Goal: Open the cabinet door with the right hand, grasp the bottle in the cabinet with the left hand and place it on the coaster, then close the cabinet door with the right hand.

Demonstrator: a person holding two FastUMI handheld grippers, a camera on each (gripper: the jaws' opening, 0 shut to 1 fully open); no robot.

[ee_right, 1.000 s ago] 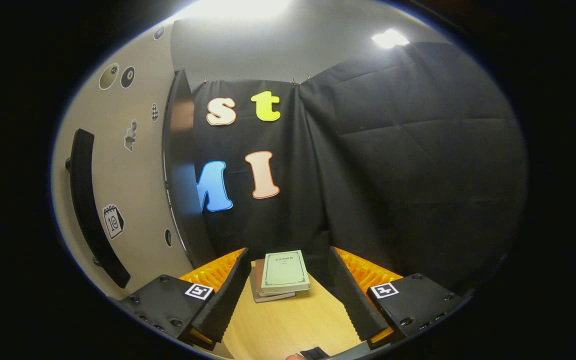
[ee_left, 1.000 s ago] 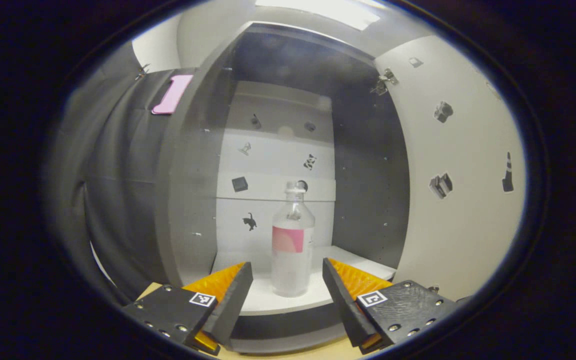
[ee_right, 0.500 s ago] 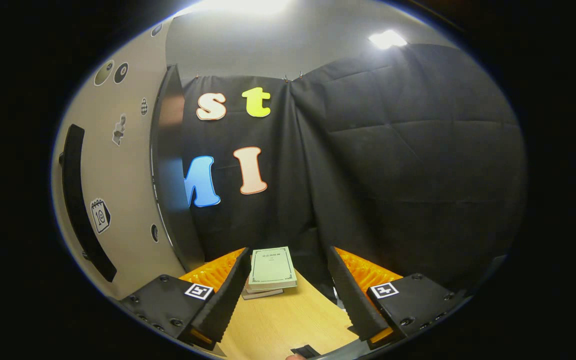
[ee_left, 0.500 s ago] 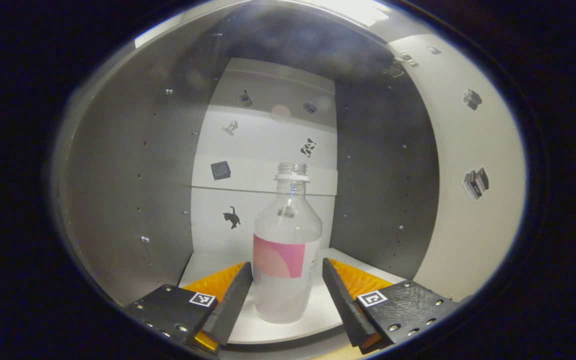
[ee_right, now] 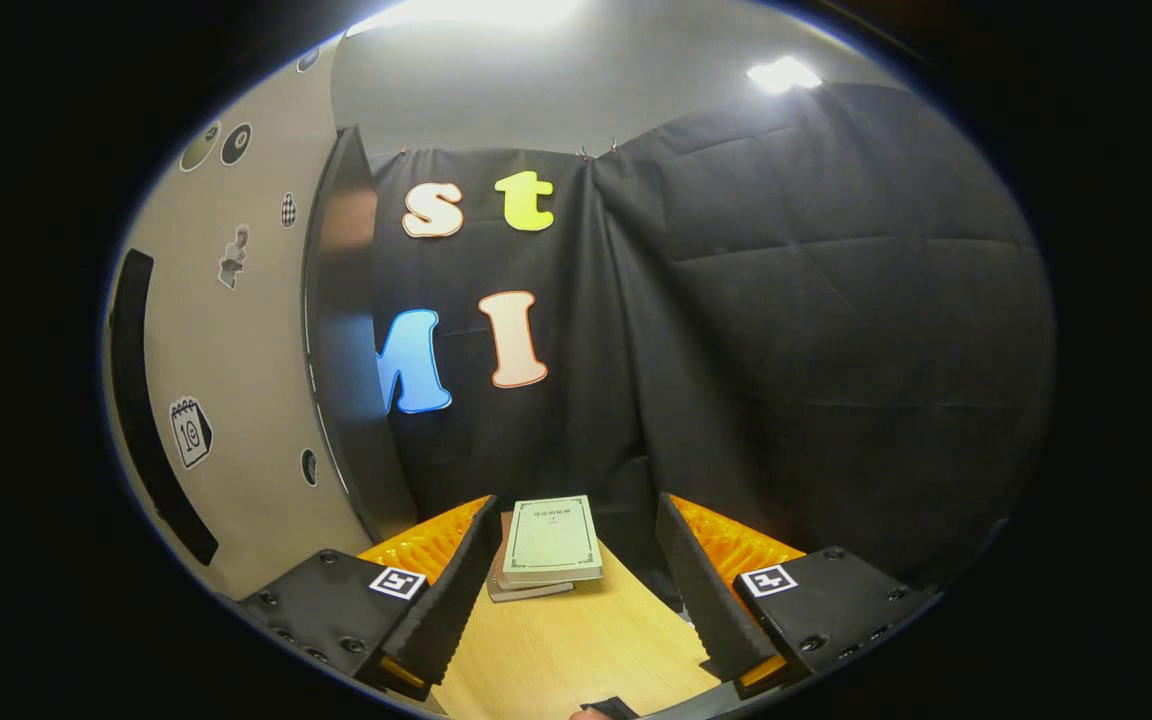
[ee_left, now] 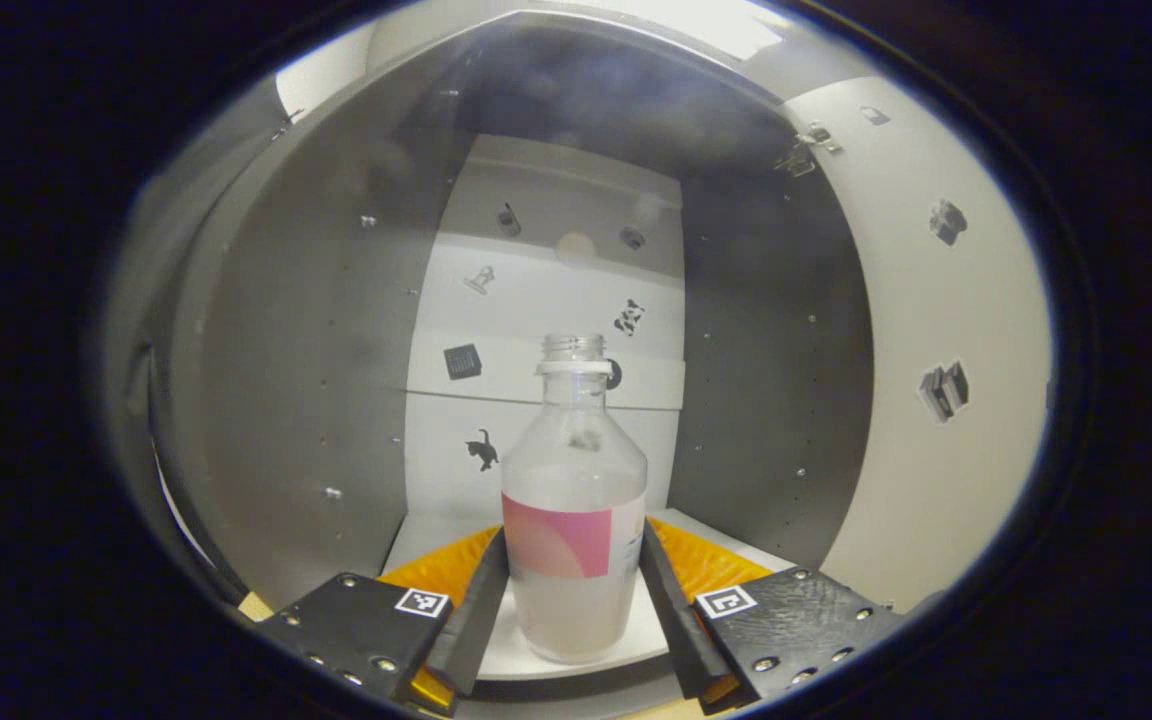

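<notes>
Change: over the last second I have run the left hand-held gripper (ee_left: 573,600) into the cabinet (ee_left: 286,400); its fingers (ee_left: 481,610), wide of the bottle (ee_left: 574,500) before, now sit against both flanks of it. The right view has hardly shifted.
Bottle position: upright on the cabinet's white shelf (ee_left: 416,525), near the front edge, roughly midway between the side walls.
Left hand-held gripper: closed onto the bottle's lower body, level with the pink label; both fingers look to touch, though I cannot judge how hard they press.
Right hand-held gripper (ee_right: 576,590): fingers apart, holding nothing, hanging over the tabletop (ee_right: 576,650) with a stack of books (ee_right: 546,545) ahead near the far edge.
Door (ee_right: 236,400): swung open, its dark handle (ee_right: 141,400) to the left in the right gripper view.
Handling: thin clear plastic, no cap, seemingly part-filled. I expect it light, springy, slick; a hard squeeze would buckle it or spill.
Hold: the straight labelled section, where I have it, below the shoulder; keep it vertical.
Coaster: unsighted so far.
</notes>
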